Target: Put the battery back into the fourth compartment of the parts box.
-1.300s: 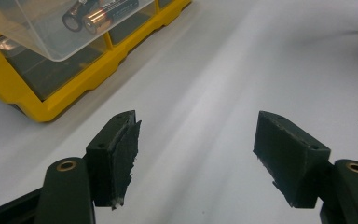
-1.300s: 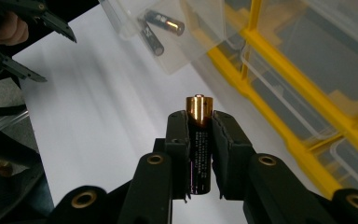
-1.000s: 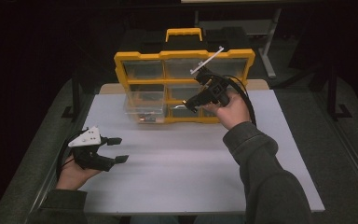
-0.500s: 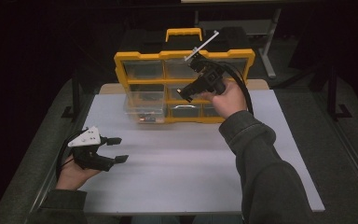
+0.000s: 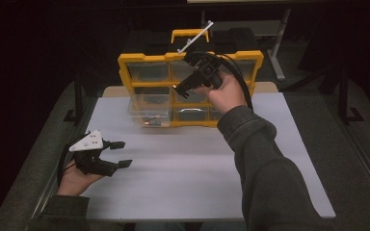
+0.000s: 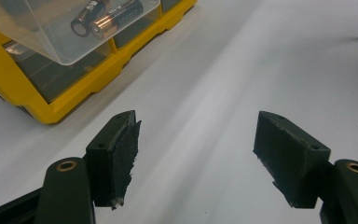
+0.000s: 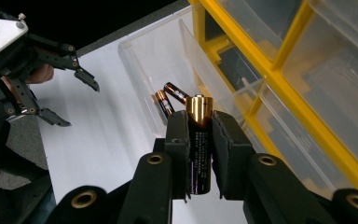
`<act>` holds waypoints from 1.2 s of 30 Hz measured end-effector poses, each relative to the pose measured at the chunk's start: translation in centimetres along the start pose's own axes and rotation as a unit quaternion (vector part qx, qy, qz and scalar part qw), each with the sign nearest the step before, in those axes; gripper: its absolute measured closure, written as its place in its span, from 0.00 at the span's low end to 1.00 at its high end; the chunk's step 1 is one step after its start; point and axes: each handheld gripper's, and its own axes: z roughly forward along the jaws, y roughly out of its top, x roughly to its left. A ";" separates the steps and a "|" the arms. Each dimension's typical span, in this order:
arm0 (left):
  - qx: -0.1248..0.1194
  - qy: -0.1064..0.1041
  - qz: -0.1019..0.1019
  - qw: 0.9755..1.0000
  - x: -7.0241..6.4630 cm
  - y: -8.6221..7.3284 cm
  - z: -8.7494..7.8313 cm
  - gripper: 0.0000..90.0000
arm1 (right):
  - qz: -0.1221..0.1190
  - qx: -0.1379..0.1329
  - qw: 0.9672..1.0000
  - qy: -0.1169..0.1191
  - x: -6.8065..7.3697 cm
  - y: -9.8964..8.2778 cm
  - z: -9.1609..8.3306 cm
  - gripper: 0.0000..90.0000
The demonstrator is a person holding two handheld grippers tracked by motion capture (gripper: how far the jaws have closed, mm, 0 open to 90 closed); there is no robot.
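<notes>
Right gripper (image 7: 200,154): jaws closed on a battery (image 7: 199,140), pads pressing its black body from both sides. The battery is standing upright between the pads, its gold cap rising just above the jaw tips. In the high view this gripper (image 5: 182,90) is being held up in front of the yellow organizer (image 5: 125,72), which is standing at the far edge of the table (image 5: 197,168), near the middle of that edge.

Left gripper (image 6: 196,158): jaws standing wide apart, with bare table surface between the pads and nothing gripped. In the high view it (image 5: 120,154) is resting low near the table's left edge, toward the near left corner, well apart from the organizer.

Pulled-out clear drawer (image 7: 140,56): projecting from the organizer's lower left part over the table. Two loose batteries (image 7: 170,99) are lying in it side by side, below and beyond the held battery.

View differences: the right gripper view is showing the grip on the battery and the drawer's contents from above. The left gripper view is showing the two batteries (image 6: 107,17) through the drawer's clear wall, with the organizer's yellow frame (image 6: 51,112) under it. In the high view the held battery is too small to make out.
</notes>
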 end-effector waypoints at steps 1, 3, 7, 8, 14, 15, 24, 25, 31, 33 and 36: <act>0.000 0.000 -0.002 1.000 0.0 0.0 0.0 0.33 | 0.000 0.001 1.000 0.001 0.1 0.2 0.1 0.84; -0.001 0.000 -0.002 1.000 0.0 0.0 0.0 0.33 | -0.001 0.001 1.000 0.002 0.2 0.6 0.2 0.84; -0.003 0.000 -0.001 1.000 0.0 0.0 0.0 0.33 | -0.004 0.002 1.000 0.003 0.4 1.3 0.6 0.84; -0.003 0.000 -0.001 1.000 0.0 0.0 -0.1 0.33 | -0.004 0.003 1.000 0.005 0.4 1.4 0.7 0.84; -0.003 0.001 0.000 1.000 0.0 0.0 -0.1 0.33 | -0.010 0.005 1.000 0.007 0.5 2.3 1.7 0.84; -0.002 0.000 0.000 1.000 0.0 0.0 -0.1 0.33 | -0.011 0.006 1.000 0.006 0.5 2.4 1.8 0.84; -0.005 0.001 0.002 1.000 0.1 0.0 -0.1 0.33 | -0.009 0.010 1.000 0.016 0.7 3.3 3.3 0.84; -0.004 0.001 0.003 1.000 0.1 0.0 -0.2 0.33 | -0.013 0.009 1.000 0.015 0.6 3.3 3.5 0.84; -0.008 0.001 -0.001 1.000 0.0 0.0 -0.2 0.33 | -0.009 0.012 1.000 0.018 0.5 3.6 4.3 0.84; -0.005 0.001 0.000 1.000 0.0 0.0 -0.2 0.33 | -0.009 0.012 1.000 0.019 0.5 3.6 4.5 0.84; -0.007 0.001 -0.001 1.000 0.0 0.0 -0.2 0.33 | -0.011 0.016 1.000 0.019 0.4 3.7 5.0 0.84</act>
